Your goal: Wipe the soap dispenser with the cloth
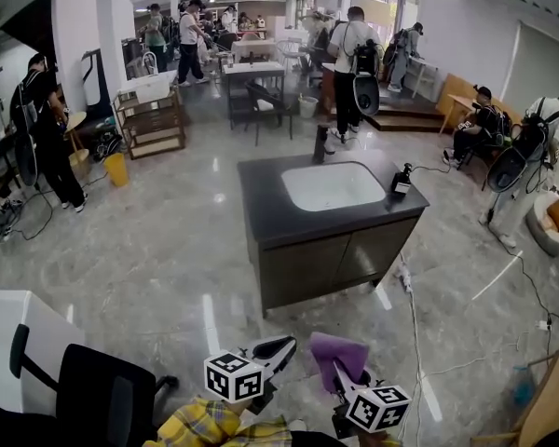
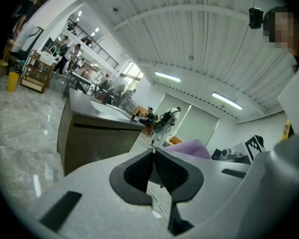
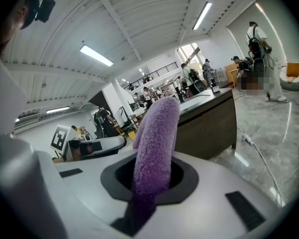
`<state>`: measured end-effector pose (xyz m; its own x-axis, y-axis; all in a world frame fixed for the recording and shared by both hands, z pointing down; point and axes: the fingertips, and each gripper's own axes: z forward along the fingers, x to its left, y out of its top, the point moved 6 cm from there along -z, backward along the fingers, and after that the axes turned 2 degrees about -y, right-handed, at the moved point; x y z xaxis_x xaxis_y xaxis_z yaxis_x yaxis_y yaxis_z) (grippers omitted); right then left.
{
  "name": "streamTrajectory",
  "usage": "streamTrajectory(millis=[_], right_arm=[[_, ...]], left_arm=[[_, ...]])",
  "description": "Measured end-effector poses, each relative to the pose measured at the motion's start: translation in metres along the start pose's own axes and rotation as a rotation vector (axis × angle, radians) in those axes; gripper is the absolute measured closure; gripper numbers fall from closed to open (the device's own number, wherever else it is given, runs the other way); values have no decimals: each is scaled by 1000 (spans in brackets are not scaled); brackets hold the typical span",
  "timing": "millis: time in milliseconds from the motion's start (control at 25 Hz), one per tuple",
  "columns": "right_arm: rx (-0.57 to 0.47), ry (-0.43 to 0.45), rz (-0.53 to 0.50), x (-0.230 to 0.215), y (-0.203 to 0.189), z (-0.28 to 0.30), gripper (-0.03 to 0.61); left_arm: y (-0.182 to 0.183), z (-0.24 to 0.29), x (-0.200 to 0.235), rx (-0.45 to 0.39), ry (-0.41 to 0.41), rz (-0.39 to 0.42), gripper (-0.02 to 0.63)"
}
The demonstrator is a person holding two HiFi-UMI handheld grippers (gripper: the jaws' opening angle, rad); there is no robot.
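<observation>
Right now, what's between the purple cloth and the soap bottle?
In the head view, shiny bare floor, then the cabinet front and dark countertop separate the purple cloth from the soap dispenser.

Dark worktop (image 1: 261, 189) on a brown cabinet (image 1: 326, 259). The cabinet stands on a glossy grey marble floor (image 1: 149, 250). White basin (image 1: 331, 186) is sunk into the worktop's middle. Dark faucet (image 1: 320, 143) is at the far edge, behind the basin. Soap dispenser (image 1: 402, 181) is upright at the right edge, just beside the basin. White cable (image 1: 412, 324) lies on the floor, right of the cabinet.
</observation>
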<state>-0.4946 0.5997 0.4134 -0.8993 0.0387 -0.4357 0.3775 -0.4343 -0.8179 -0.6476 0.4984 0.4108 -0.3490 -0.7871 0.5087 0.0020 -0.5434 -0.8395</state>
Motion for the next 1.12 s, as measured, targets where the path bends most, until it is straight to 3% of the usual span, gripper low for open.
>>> streamTrajectory(millis=[520, 760, 1120], right_arm=[[0, 9, 0, -81, 35, 5, 541], [2, -8, 25, -98, 46, 22, 541], [-32, -80, 49, -117, 84, 62, 541]], left_arm=[[11, 95, -12, -11, -3, 3, 604], [24, 113, 5, -9, 8, -6, 604], [65, 160, 43, 24, -69, 5, 604]])
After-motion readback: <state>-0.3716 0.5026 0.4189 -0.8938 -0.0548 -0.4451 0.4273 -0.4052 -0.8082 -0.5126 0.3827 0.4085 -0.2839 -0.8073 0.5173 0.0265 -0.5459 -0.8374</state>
